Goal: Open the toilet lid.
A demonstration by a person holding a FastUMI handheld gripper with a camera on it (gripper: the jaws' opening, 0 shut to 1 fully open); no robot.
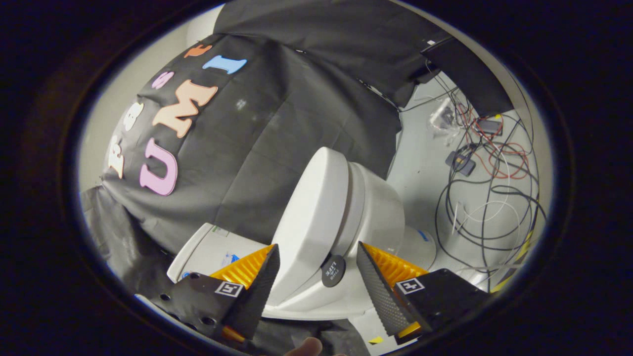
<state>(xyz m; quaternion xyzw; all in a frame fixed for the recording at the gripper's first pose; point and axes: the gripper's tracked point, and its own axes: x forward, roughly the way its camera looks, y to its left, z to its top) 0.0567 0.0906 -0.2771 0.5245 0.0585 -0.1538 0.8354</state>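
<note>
Two fingers spread wide on my gripper, holding nothing. Toilet lid sits just ahead between them, closed, its long axis running away from me, so I'd go for its near edge.

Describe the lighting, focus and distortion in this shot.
Gripper view: strong fisheye bending, scene tilted; even light, soft shading on the white toilet lid, no harsh glare; the open gripper either side of it is sharp, and the cables on the floor stay readable.
</note>
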